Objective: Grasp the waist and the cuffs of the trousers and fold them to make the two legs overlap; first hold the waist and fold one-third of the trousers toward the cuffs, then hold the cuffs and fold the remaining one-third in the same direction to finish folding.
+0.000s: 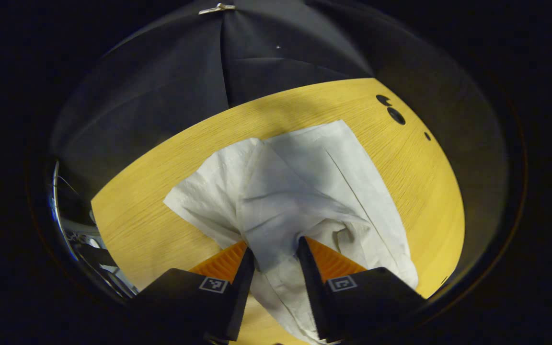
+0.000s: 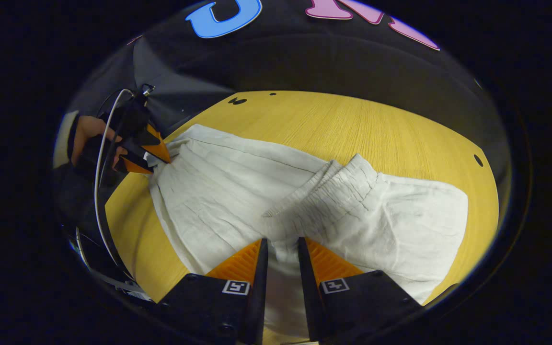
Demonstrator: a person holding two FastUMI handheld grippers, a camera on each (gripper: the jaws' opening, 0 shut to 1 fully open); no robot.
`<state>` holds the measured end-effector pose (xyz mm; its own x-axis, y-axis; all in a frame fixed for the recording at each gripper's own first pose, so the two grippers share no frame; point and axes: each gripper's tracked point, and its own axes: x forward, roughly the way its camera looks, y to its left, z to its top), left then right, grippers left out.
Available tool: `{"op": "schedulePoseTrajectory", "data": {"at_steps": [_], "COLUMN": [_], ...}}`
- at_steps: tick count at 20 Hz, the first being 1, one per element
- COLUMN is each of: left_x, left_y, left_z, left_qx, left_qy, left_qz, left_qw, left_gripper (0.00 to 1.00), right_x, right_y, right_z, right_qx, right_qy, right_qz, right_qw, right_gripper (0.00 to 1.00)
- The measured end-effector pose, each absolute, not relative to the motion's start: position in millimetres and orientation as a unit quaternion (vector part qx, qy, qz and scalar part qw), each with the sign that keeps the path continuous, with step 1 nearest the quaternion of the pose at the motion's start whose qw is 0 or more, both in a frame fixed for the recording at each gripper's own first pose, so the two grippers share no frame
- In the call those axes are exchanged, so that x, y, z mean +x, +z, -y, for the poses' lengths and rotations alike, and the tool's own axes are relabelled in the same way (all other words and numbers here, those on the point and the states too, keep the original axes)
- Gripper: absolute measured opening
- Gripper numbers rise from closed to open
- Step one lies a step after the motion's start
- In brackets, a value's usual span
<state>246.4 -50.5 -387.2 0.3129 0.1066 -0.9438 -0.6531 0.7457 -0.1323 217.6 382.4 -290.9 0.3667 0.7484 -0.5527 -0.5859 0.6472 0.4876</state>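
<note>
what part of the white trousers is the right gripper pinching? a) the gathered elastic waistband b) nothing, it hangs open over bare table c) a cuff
a: in the right gripper view the right gripper has its fingers closed on the trousers just below the ribbed waistband, lifted off the wooden table.

No readable text, brand or number stands anywhere; the small square coded markers (image 2: 236,287) on the gripper bodies carry patterns, not words.
</note>
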Motion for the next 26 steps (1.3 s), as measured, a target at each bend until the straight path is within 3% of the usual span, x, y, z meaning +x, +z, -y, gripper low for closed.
{"op": "schedulePoseTrajectory", "data": {"at_steps": [1,3,6,7,8,9,10,16,17,18,26], "left_x": [249.0,256.0,258.7,258.4,257.7,256.3,255.8,259.0,261.3,262.1,254.7], "left_y": [-387.1,-389.3,-386.2,-383.8,-381.0,-380.6,-379.6,-378.0,-377.7,-376.0,-335.9], "left_z": [50.2,50.5,53.6,53.0,51.2,50.7,49.8,55.1,55.8,55.8,55.7], "left_qx": [-0.248,-0.247,-0.296,-0.322,-0.350,-0.379,-0.406,-0.491,-0.499,-0.502,-0.473], "left_qy": [0.250,0.252,0.239,0.232,0.226,0.221,0.217,0.212,0.210,0.205,0.149], "left_qz": [-0.535,-0.533,-0.507,-0.494,-0.481,-0.468,-0.458,-0.405,-0.396,-0.389,-0.323], "left_qw": [0.768,0.769,0.774,0.774,0.771,0.767,0.761,0.741,0.742,0.744,0.806], "left_gripper": [0.55,0.38,0.18,0.20,0.12,0.12,0.10,0.07,0.12,0.06,0.06], "right_x": [216.1,214.0,205.8,203.4,202.0,199.0,198.0,191.9,190.6,190.6,188.3], "right_y": [-292.4,-286.4,-265.1,-263.1,-264.2,-265.4,-270.1,-279.3,-280.7,-282.1,-282.9], "right_z": [-381.5,-377.7,-368.6,-361.7,-353.7,-341.9,-332.1,-299.4,-291.1,-283.7,-220.2], "right_qx": [0.108,0.126,0.198,0.214,0.222,0.223,0.219,0.248,0.251,0.252,0.264], "right_qy": [0.414,0.423,0.420,0.415,0.408,0.404,0.398,0.363,0.357,0.351,0.317], "right_qz": [-0.392,-0.397,-0.390,-0.387,-0.384,-0.381,-0.380,-0.395,-0.395,-0.394,-0.390], "right_qw": [0.814,0.805,0.795,0.795,0.798,0.801,0.806,0.807,0.808,0.811,0.823], "right_gripper": [0.28,0.46,0.52,0.52,0.52,0.37,0.52,0.52,0.52,0.52,0.52]}}
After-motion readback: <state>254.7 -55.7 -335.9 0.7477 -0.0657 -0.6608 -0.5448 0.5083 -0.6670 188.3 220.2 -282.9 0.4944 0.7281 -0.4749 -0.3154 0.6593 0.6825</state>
